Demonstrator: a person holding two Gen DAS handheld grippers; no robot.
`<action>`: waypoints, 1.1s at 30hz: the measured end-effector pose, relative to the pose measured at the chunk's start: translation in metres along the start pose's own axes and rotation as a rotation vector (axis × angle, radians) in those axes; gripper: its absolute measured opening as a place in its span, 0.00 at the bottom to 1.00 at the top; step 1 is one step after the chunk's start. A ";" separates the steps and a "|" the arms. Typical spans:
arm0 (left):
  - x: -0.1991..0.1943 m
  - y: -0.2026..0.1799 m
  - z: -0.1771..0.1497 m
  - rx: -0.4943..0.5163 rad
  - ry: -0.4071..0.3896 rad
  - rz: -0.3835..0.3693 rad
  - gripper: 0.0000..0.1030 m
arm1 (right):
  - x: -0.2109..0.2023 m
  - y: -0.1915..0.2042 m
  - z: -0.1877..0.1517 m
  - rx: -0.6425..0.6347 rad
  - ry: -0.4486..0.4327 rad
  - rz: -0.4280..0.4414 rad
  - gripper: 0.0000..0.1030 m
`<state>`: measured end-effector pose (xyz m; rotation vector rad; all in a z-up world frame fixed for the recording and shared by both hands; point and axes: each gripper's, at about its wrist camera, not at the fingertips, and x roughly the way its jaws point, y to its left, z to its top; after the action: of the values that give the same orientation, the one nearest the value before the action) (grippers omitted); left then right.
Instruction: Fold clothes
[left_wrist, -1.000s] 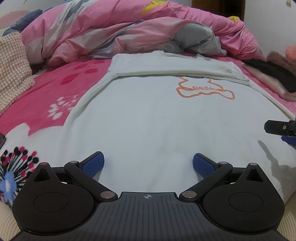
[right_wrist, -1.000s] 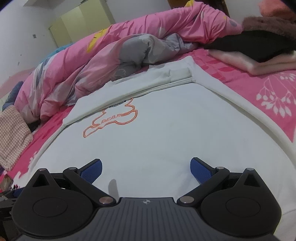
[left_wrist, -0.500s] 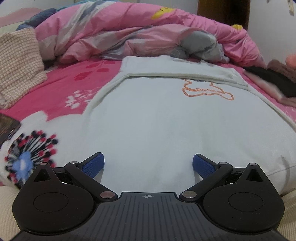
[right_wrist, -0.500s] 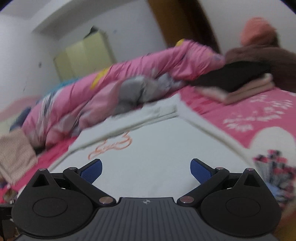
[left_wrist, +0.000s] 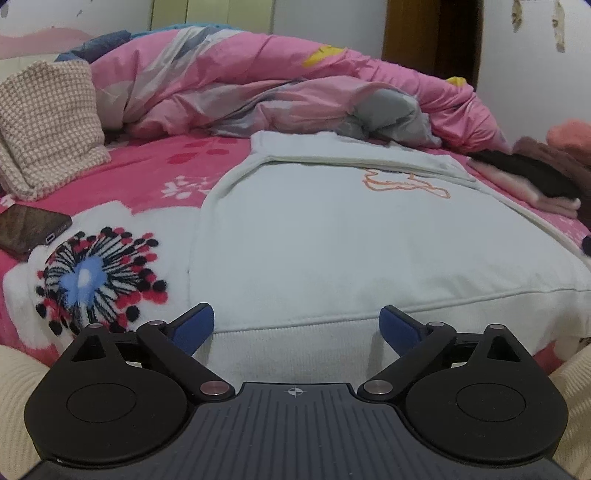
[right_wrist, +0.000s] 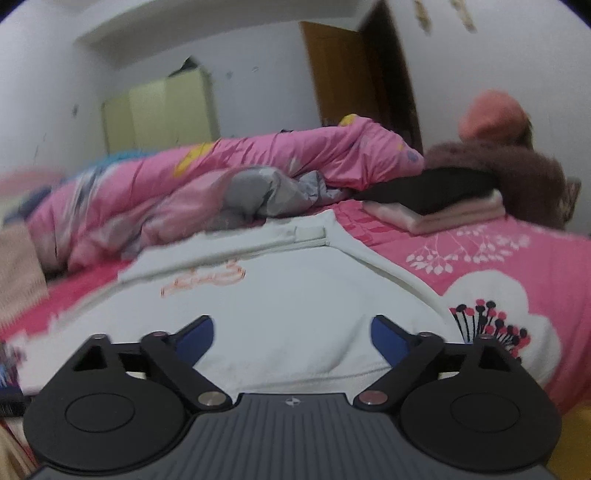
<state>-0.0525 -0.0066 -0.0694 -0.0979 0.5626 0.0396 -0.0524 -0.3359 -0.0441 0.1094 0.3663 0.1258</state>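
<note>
A white sweatshirt (left_wrist: 351, 240) with an orange outline print lies flat on the pink bed, its sleeves folded across the far end and its ribbed hem nearest me. My left gripper (left_wrist: 296, 325) hovers over the hem near its left corner. Its jaws are closing, and the hem lies between the blue pads untouched. In the right wrist view the sweatshirt (right_wrist: 288, 306) spreads ahead, and my right gripper (right_wrist: 291, 338) sits at the hem's right corner. Its jaws are closing too, with cloth between the pads but not pinched.
A rumpled pink duvet (left_wrist: 258, 96) is heaped along the far side. A checked folded cloth (left_wrist: 44, 122) and a phone (left_wrist: 29, 229) lie at the left. Folded clothes (right_wrist: 443, 203) are stacked at the far right. A wardrobe (right_wrist: 159, 110) and a wooden door (right_wrist: 343, 74) stand behind.
Both grippers have drawn back from over the sweatshirt's middle to its near hem, the left toward the left corner, the right toward the right. Both pairs of jaws have narrowed slightly.
</note>
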 end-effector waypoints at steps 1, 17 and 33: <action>0.000 -0.001 -0.001 0.008 -0.008 -0.004 0.92 | -0.001 0.007 -0.002 -0.038 0.010 -0.001 0.72; 0.010 0.001 -0.010 0.031 -0.061 -0.030 0.89 | 0.024 -0.002 -0.037 -0.013 0.292 -0.060 0.40; 0.009 0.006 -0.010 0.031 -0.058 -0.051 0.90 | 0.044 -0.089 0.010 -0.037 0.402 -0.327 0.23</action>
<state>-0.0508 -0.0020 -0.0833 -0.0805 0.5025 -0.0154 0.0010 -0.4183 -0.0617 -0.0149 0.7764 -0.1720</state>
